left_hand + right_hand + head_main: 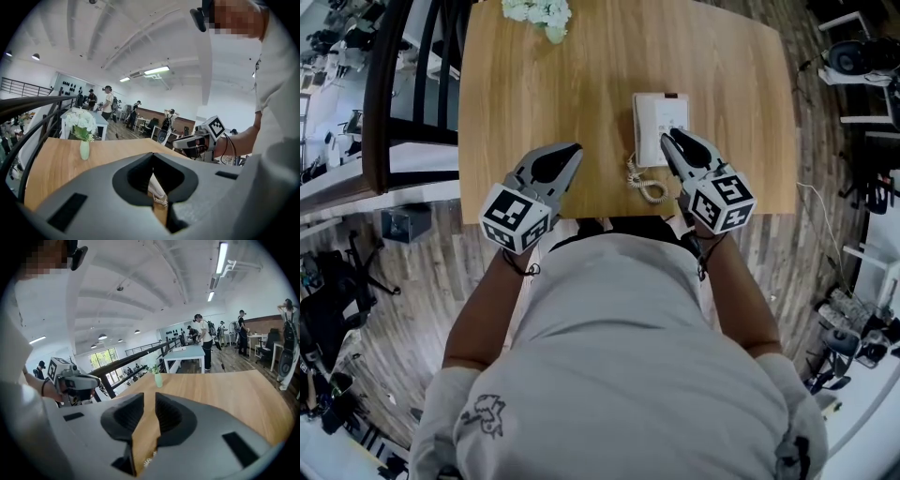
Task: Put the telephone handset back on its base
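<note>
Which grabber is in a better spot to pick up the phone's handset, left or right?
Right, probably. The right gripper hangs just over the telephone, beside its curly cord. The left gripper sits over bare table, off to the telephone's side, so it would have farther to go.

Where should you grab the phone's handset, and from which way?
Grip the handset around its middle, coming straight down from above, jaws across it. It seems to lie flat and long along the left side of the telephone base, with its curly cord at the near end.
</note>
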### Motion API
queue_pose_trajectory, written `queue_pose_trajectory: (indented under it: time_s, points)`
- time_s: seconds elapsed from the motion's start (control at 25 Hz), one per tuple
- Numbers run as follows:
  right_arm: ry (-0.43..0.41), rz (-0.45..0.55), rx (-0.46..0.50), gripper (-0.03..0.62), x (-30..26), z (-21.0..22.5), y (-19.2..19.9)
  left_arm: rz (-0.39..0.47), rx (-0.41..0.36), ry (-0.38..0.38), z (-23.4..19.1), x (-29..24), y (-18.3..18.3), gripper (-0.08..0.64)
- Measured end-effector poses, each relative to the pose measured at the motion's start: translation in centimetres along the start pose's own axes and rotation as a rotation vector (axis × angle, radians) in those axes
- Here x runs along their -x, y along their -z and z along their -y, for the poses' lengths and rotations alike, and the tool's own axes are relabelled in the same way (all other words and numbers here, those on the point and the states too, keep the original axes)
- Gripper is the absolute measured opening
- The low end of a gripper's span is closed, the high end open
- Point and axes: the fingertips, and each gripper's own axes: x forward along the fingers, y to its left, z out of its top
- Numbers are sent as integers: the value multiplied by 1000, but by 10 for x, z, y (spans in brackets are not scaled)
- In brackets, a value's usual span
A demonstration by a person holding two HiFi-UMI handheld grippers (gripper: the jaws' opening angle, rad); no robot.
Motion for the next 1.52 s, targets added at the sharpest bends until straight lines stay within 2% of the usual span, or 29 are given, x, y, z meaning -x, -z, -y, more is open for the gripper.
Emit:
queue_pose_trajectory:
  time_s: [0.28,0.56,0.72,1.08,1.4,1.52]
  points:
    - [-17,84,49,23,39,-22,-21,24,-27,-11,17,18,-3,6]
    - [-120,81,111,6,59,-48,-22,63,-45,-8,40,27,-17,6]
    - [-160,95,143,5,82,-43,-25,77,-61,-35,59,19,-26,6]
    - [-218,127,243,5,161,-18,-15,134,-54,-107,138,-4,-34,6]
    - [-269,156,259,5,229,3,1,155,-61,-169,208,-13,-30,6]
    - [-322,163,279,5,243,-1,11,167,-55,-197,225,-12,-31,6]
